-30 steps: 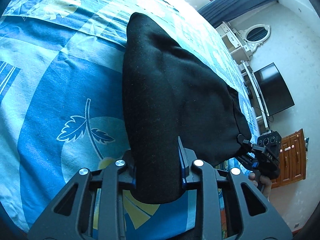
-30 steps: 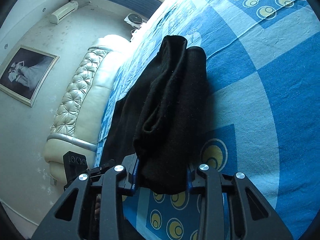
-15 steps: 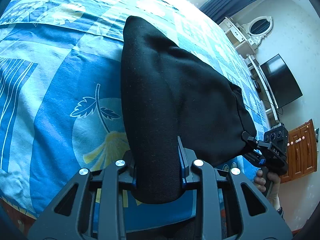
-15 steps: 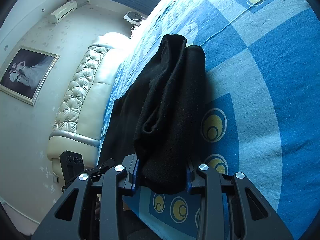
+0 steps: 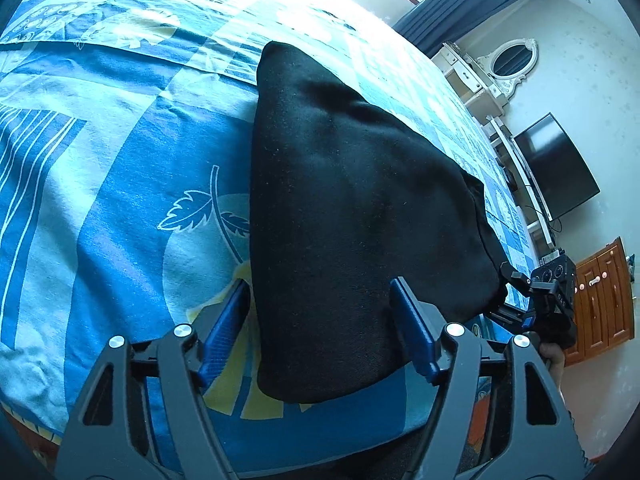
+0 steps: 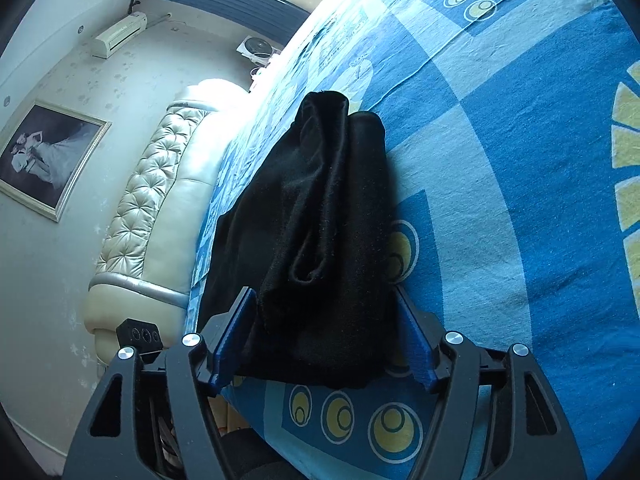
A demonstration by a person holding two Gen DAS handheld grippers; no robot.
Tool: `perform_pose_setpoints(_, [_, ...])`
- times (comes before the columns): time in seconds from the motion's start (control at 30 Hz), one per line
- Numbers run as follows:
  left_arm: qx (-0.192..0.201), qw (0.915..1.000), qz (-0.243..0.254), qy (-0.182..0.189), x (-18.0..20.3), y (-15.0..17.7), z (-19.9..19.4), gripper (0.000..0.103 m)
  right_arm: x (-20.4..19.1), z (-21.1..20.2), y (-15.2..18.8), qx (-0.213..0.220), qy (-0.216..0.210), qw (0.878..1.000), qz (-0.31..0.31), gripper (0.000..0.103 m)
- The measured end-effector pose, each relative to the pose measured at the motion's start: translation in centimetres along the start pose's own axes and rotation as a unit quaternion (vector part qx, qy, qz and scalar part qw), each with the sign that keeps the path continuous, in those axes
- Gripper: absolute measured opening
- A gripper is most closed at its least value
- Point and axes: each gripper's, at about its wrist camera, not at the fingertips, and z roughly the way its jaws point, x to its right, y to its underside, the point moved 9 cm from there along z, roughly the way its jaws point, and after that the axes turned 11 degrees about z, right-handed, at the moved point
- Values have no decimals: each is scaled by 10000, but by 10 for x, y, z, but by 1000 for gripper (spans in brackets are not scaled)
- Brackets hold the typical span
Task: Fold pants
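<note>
Black pants (image 5: 344, 200) lie folded into a thick bundle on the blue patterned bedsheet (image 5: 112, 184). My left gripper (image 5: 320, 284) straddles one near corner of the bundle; its jaws are opening, and the blue pads (image 5: 224, 324) stand off the cloth. The right wrist view shows the other end of the pants (image 6: 328, 216), with layered folds. My right gripper (image 6: 324, 292) is opening around that end, the fabric loose between its pads (image 6: 414, 340). The other gripper's body (image 5: 554, 292) shows at the bundle's far corner.
The bed's near edge runs just below both grippers. A padded cream headboard (image 6: 156, 196) and a framed picture (image 6: 44, 160) are on the wall side. A television (image 5: 556, 168), a mirror dresser (image 5: 492, 76) and a wooden cabinet (image 5: 604, 300) stand beyond the bed.
Both grippers were shut on the pants' ends; now both pairs of jaws have spread wide and the cloth has settled onto the sheet. Neither hand has shifted.
</note>
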Motion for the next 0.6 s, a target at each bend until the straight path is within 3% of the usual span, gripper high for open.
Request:
perform_pose_setpoints(0.17, [-13, 9986, -430, 312, -8, 3, 10, 76, -6, 14, 4, -118, 29, 9999, -114, 70])
perform_pose_setpoints(0.23, [-18, 9990, -309, 330, -6, 4, 12, 51, -9, 22, 8, -210, 126, 9994, -247, 60])
perform_pose_setpoints(0.3, [7, 9991, -234, 362, -2, 4, 11, 44, -8, 28, 10, -254, 264, 9989, -303, 46])
perform_pose_setpoints(0.33, [16, 9992, -201, 359, 0, 4, 10, 39, -9, 28, 10, -247, 200, 9991, -282, 43])
perform_pose_setpoints(0.6, [81, 9999, 106, -32, 12, 5, -2, 31, -11, 15, 16, -205, 73, 9995, -218, 37])
